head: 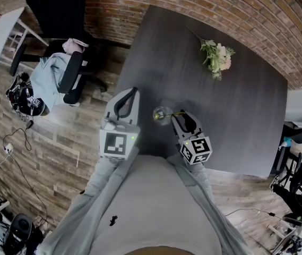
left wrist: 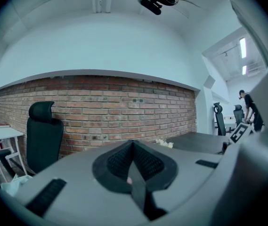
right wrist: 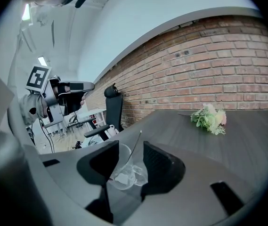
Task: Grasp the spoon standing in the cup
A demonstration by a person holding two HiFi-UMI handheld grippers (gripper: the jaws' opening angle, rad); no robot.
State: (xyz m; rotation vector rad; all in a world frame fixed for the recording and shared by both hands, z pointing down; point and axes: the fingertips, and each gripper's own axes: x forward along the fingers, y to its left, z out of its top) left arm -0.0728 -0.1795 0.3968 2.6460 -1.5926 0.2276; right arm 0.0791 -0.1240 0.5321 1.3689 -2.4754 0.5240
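The clear cup (head: 162,114) stands on the dark worktop (head: 235,116), close to the near edge and just in front of the person. The spoon (right wrist: 136,145) stands in it, its thin handle leaning up out of the rim.

The right claw (right wrist: 126,161) is wide open around them. In the right gripper view the cup sits low in the gap between the two jaws, and the spoon handle rises through that gap with neither pad pressing on it. The jaw on that view's left overlaps the cup wall; whether it touches cannot be told.

The left claw (left wrist: 133,147) is fully closed, jaw against jaw, with nothing in it. In the head view it hangs just left of the cup, near the worktop's left edge and apart from the right claw.

Beyond the cup the worktop runs open to a bunch of flowers (head: 217,57), well apart near the far edge by the brick wall (head: 219,9). Right of the cup the surface is open up to the right edge. Left of the worktop a black chair (head: 60,15) stands on the wooden floor (head: 60,142), well apart from the edge.
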